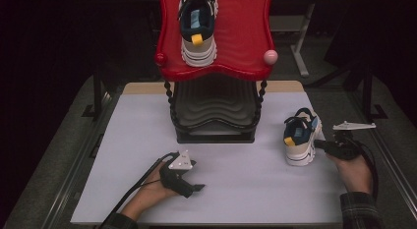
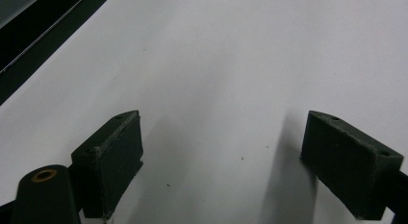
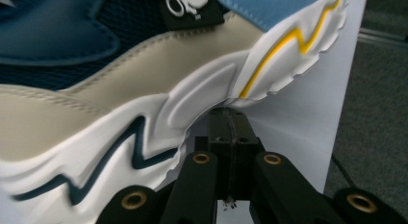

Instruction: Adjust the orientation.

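A navy, beige and white sneaker (image 1: 300,138) stands on the white table (image 1: 236,194) at the right, heel toward me. My right gripper (image 1: 320,145) is shut, and its tips press against the sneaker's right side. In the right gripper view the closed jaws meet under the arch of the white sole (image 3: 120,137) with nothing between them; my right gripper (image 3: 230,119) touches it there. A matching sneaker (image 1: 198,32) sits on the rack's red top shelf (image 1: 246,37). My left gripper (image 1: 195,188) rests open on the bare table, front left; my left gripper (image 2: 221,161) holds nothing.
The shoe rack has a black lower shelf (image 1: 215,111) and beaded posts, with a pink knob (image 1: 270,56) and a red knob (image 1: 160,58) at the top shelf's corners. The table's right edge (image 3: 346,89) runs close behind the sneaker.
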`<state>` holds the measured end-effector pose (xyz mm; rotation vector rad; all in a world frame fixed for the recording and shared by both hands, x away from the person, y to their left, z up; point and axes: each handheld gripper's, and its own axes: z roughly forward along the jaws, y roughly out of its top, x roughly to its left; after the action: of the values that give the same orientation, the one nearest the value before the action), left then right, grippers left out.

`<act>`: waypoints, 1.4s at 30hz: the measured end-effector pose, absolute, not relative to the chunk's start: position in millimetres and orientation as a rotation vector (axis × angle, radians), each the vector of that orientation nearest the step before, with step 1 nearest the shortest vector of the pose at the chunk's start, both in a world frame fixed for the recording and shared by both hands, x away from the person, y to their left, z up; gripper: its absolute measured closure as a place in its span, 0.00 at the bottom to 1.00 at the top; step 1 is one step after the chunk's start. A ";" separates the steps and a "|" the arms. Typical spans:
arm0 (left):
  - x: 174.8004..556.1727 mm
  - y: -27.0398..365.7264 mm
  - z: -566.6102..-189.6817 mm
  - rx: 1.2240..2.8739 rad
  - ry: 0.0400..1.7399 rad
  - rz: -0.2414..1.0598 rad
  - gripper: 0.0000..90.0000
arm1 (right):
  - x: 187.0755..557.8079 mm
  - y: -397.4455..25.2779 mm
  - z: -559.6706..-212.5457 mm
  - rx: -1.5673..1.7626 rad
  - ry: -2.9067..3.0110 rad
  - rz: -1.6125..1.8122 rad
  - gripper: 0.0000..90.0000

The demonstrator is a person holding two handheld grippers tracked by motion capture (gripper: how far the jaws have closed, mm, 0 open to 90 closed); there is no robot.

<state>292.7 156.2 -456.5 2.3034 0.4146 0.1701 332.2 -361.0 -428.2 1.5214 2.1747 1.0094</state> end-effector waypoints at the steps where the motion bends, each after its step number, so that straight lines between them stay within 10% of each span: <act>1: 292.7 156.2 -456.5 2.304 0.413 0.170 0.15 | 334.1 -361.1 -430.2 1.526 2.179 0.999 1.00; 26: 292.7 156.3 -456.5 2.304 0.414 0.170 0.15 | 344.0 -387.4 -437.5 1.605 2.106 0.951 1.00; 42: 292.8 156.3 -456.5 2.304 0.413 0.170 0.15 | 357.1 -323.0 -437.4 1.413 2.316 1.079 1.00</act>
<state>292.8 156.3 -456.5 2.3040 0.4133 0.1700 357.1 -323.0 -437.4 1.4129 2.3164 1.0790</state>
